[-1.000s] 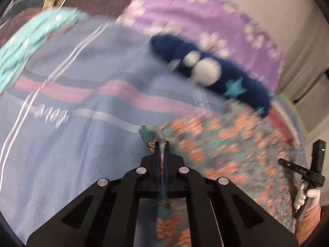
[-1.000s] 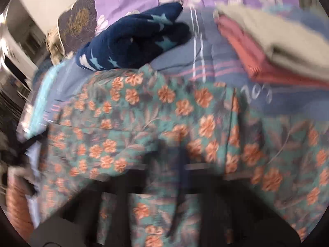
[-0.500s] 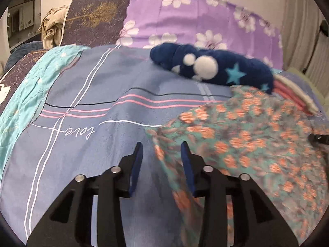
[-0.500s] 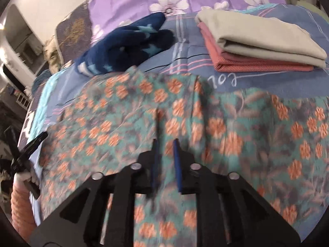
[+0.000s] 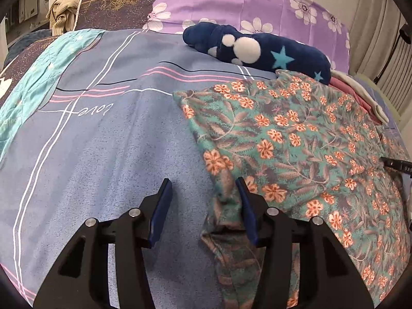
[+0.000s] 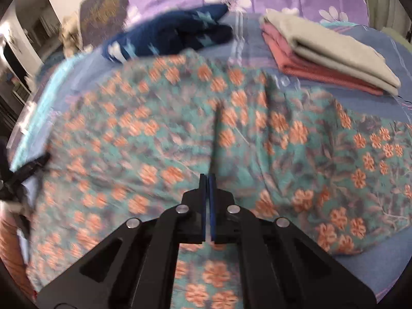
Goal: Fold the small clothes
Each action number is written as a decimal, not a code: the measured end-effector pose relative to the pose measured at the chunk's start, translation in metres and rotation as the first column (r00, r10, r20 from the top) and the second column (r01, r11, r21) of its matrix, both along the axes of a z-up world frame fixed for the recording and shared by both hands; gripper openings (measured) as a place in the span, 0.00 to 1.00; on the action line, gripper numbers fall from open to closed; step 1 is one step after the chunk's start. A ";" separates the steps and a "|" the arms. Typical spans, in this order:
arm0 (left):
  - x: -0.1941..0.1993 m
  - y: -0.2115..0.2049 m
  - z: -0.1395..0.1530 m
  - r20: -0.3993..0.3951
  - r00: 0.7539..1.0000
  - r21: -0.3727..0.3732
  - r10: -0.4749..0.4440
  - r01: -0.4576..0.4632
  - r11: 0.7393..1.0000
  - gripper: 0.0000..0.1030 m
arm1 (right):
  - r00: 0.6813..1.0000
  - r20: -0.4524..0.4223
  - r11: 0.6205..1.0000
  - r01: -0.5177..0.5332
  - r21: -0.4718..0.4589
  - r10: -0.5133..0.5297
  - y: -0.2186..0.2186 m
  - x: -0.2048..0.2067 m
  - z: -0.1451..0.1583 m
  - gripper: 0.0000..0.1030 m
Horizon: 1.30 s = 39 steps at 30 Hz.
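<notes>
Floral garment of teal cloth printed with orange flowers lies spread across the blue-grey bedsheet with pink and white stripes, its left edge running diagonally down toward the left gripper. A fold or seam line runs up the middle of the cloth in the right wrist view, directly ahead of the right gripper.

Left gripper: the jaws are opening. A hem strip of the garment lies in the gap next to the right-hand pad, but the pads do not press on it. Right gripper: the blue pads are pressed together; no cloth is visible between them, and the tips hover above the print.

Step in hand, by judgement: the garment appears laid out flat and released, so the laying-out phase is ending and the first fold is not yet made.

The next move likely calls for fresh grips on two matching points of one edge, then carrying that edge over to the opposite side, keeping the cloth taut.

A folded beige and salmon-pink stack sits near the far right corner; a dark blue fleece item with stars lies just beyond the garment.
</notes>
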<state>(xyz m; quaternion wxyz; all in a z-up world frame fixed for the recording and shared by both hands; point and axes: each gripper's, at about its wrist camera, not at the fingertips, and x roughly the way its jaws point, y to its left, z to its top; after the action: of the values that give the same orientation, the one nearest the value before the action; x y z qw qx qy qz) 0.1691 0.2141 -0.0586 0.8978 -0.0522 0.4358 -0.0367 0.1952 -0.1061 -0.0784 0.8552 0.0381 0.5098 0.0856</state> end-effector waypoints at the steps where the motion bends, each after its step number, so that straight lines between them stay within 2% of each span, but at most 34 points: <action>1: -0.001 -0.001 0.002 -0.003 1.000 0.010 0.009 -0.009 1.000 0.51 | 1.000 0.002 1.000 0.007 0.021 -0.007 -0.002 -0.001 -0.001 0.02; 3: -0.003 -0.004 0.007 0.000 1.000 0.039 0.029 -0.029 0.999 0.50 | 0.999 0.017 0.997 0.047 0.064 -0.048 -0.013 -0.009 0.006 0.05; 5: -0.008 -0.009 0.017 0.027 0.999 0.076 0.038 -0.040 0.996 0.46 | 0.997 0.064 0.997 0.029 0.065 -0.033 -0.014 -0.017 0.018 0.07; 7: -0.016 -0.018 0.036 0.083 0.997 0.028 0.002 -0.004 1.000 0.21 | 0.996 0.093 0.996 -0.017 0.088 0.009 -0.009 -0.023 0.026 0.07; 9: -0.019 -0.030 0.052 0.128 0.991 -0.020 -0.041 0.043 0.999 0.13 | 0.993 0.103 0.987 -0.078 0.142 0.064 0.001 -0.024 0.029 0.07; 10: -0.020 -0.037 0.056 0.141 0.988 -0.028 -0.061 0.065 0.997 0.13 | 0.992 0.100 0.984 -0.094 0.153 0.079 0.006 -0.023 0.027 0.07; 12: -0.011 -0.059 0.052 0.123 0.986 -0.026 -0.112 0.116 0.993 0.13 | 0.996 0.041 0.990 -0.081 0.112 0.077 0.015 -0.014 0.010 0.09; 13: -0.005 -0.067 0.044 0.092 0.988 -0.020 -0.121 0.123 0.992 0.13 | 0.998 -0.003 0.993 -0.068 0.093 0.069 0.018 -0.009 -0.003 0.09; 15: 0.010 -0.082 0.010 -0.036 0.990 -0.016 -0.135 0.134 0.991 0.13 | 0.997 0.048 0.991 -0.073 0.112 0.068 0.015 -0.014 -0.014 0.08; 16: 0.011 -0.088 -0.004 -0.015 0.992 0.005 -0.128 0.128 0.992 0.13 | 0.996 0.055 0.991 -0.079 0.112 0.073 0.014 -0.016 -0.013 0.08; 17: 0.010 -0.092 -0.004 0.006 0.992 0.024 -0.130 0.130 0.991 0.13 | 0.996 0.051 0.990 -0.079 0.117 0.074 0.013 -0.018 -0.013 0.08; 20: 0.011 -0.095 -0.002 -0.003 0.992 0.047 -0.128 0.128 0.991 0.13 | 0.997 0.035 0.980 -0.078 0.181 0.073 0.001 -0.024 -0.014 0.08; 23: 0.008 -0.097 -0.001 0.006 0.992 0.064 -0.127 0.126 0.990 0.13 | 0.999 0.041 0.972 -0.018 0.236 0.009 -0.026 -0.034 0.000 0.08; 25: 0.007 -0.099 -0.002 0.009 0.992 0.079 -0.127 0.126 0.989 0.13 | 0.992 0.110 0.970 0.036 0.241 -0.064 -0.057 -0.046 0.019 0.08; 27: 0.009 -0.099 -0.002 0.010 0.992 0.089 -0.128 0.126 0.988 0.13 | 0.968 0.166 0.957 0.146 0.249 -0.191 -0.107 -0.058 0.041 0.11; 28: 0.009 -0.100 -0.001 0.012 0.992 0.095 -0.128 0.126 0.987 0.13 | 0.950 0.177 0.943 0.206 0.261 -0.257 -0.133 -0.064 0.048 0.17; 30: 0.008 -0.101 -0.001 0.014 0.992 0.100 -0.127 0.125 0.987 0.13 | 0.878 0.182 0.877 0.383 0.290 -0.443 -0.201 -0.081 0.057 0.22; 31: 0.007 -0.101 -0.001 0.016 0.992 0.103 -0.127 0.125 0.987 0.13 | 0.831 0.169 0.830 0.467 0.305 -0.529 -0.233 -0.091 0.058 0.24; 32: 0.006 -0.101 -0.001 0.018 0.992 0.107 -0.127 0.124 0.987 0.13 | 0.764 0.142 0.758 0.563 0.331 -0.629 -0.271 -0.105 0.056 0.24; 34: 0.005 -0.103 -0.002 0.020 0.992 0.118 -0.126 0.123 0.985 0.13 | 0.660 0.100 0.642 0.668 0.375 -0.745 -0.324 -0.125 0.049 0.24; 35: 0.005 -0.104 -0.002 0.021 0.992 0.124 -0.126 0.122 0.985 0.14 | 0.595 0.074 0.572 0.720 0.392 -0.800 -0.350 -0.136 0.042 0.24; 37: 0.004 -0.106 -0.002 0.022 0.992 0.140 -0.126 0.122 0.983 0.14 | 0.538 0.038 0.501 0.756 0.421 -0.842 -0.381 -0.145 0.032 0.25; 38: 0.004 -0.106 -0.002 0.023 0.992 0.142 -0.126 0.122 0.982 0.14 | 0.525 0.009 0.471 0.755 0.457 -0.851 -0.394 -0.146 0.025 0.24; 39: 0.004 -0.107 -0.002 0.023 0.992 0.143 -0.126 0.122 0.982 0.14 | 0.531 -0.012 0.449 0.728 0.518 -0.847 -0.403 -0.145 0.019 0.27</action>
<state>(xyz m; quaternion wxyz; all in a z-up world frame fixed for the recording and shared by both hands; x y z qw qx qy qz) 0.1736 0.1073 -0.0604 0.9021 0.0392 0.4252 -0.0624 0.0502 -0.5093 -0.0595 0.8148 0.4634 0.2839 -0.2019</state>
